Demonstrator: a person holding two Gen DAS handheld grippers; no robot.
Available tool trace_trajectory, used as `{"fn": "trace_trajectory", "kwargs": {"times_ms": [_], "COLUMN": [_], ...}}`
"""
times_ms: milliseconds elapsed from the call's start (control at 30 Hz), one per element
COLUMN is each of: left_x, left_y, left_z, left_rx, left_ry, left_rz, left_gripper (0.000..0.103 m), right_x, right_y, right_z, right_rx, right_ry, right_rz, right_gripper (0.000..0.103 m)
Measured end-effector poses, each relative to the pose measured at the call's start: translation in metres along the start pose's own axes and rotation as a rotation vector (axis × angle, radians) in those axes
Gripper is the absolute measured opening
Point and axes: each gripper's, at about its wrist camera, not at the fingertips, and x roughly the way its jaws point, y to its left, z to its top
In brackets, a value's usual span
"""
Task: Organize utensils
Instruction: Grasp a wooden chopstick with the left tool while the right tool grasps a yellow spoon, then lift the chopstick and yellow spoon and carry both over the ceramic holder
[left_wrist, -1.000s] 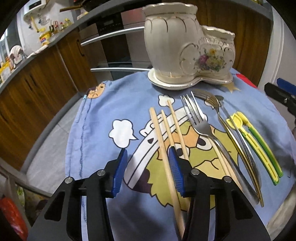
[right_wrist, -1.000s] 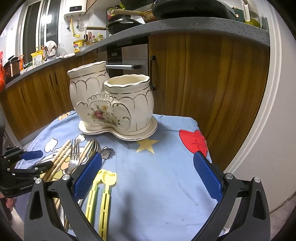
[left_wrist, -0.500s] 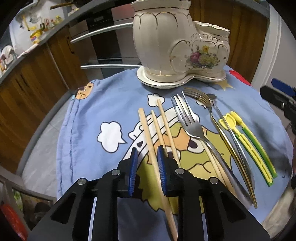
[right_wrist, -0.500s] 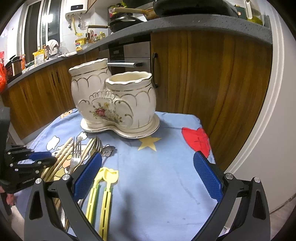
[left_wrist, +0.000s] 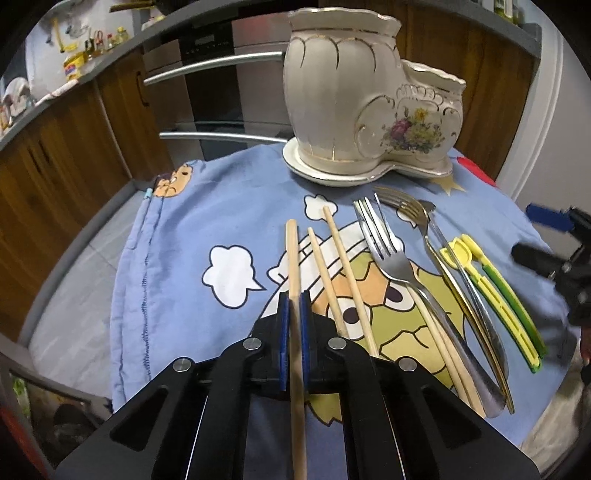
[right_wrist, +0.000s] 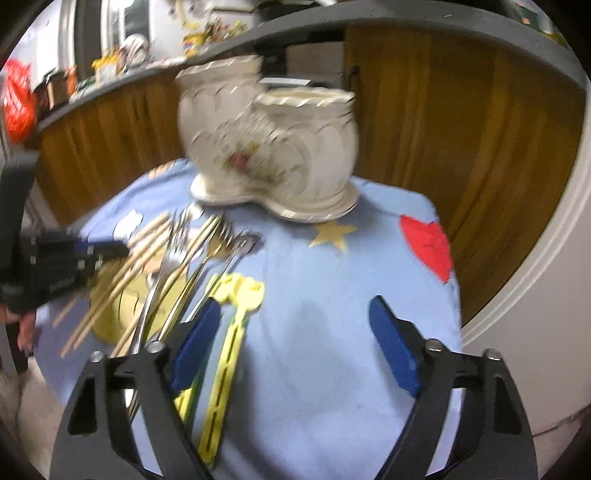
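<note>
My left gripper (left_wrist: 294, 314) is pinching its ribbed blue fingers (left_wrist: 283, 325) onto a smooth pale wooden chopstick (left_wrist: 292, 266) lying on the cartoon-printed blue cloth (left_wrist: 177, 266) covering the tabletop. My right gripper (right_wrist: 291, 339) is narrowing, gripping nothing, over flat yellow plastic utensils (right_wrist: 236, 314). The glazed cream ceramic holder (left_wrist: 369, 114) is standing beyond.

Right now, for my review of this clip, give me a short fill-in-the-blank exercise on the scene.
1. The left gripper is shut on a wooden ____.
2. The right gripper has just been closing, with nothing but the ____ tablecloth between its pads.
3. The ceramic utensil holder has ____ cups.

Missing words: chopstick; blue; two
</note>
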Motion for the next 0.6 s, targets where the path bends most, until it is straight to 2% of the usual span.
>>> {"fn": "trace_trajectory", "kwargs": {"times_ms": [100, 200, 333, 400, 500, 600], "left_x": [-0.006, -0.012, -0.016, -0.018, -0.02, -0.021], "left_y": [0.0, -0.001, -0.001, 0.0, 0.001, 0.003], "left_z": [0.001, 0.001, -0.001, -0.003, -0.004, -0.004], "left_rx": [-0.004, 0.001, 0.005, 0.004, 0.002, -0.004], "left_ry": [-0.028, -0.049, -0.06, -0.065, -0.077, -0.089], "left_rz": [-0.013, -0.018, -0.04, -0.047, -0.06, -0.074], "left_gripper": [0.006, 0.006, 0.006, 0.006, 0.006, 0.006], "right_x": [0.005, 0.007, 0.012, 0.015, 0.017, 0.018], "right_y": [0.006, 0.01, 0.018, 0.022, 0.023, 0.021], "right_z": [-0.001, -0.001, -0.002, -0.003, -0.002, -0.001], "right_rx": [-0.016, 0.002, 0.004, -0.009, -0.001, 0.015], "right_ry": [0.029, 0.048, 0.079, 0.095, 0.097, 0.089], "right_rz": [0.021, 0.07, 0.11, 0.082, 0.072, 0.085], "right_gripper": [0.049, 0.038, 0.034, 0.028, 0.023, 0.01]}}
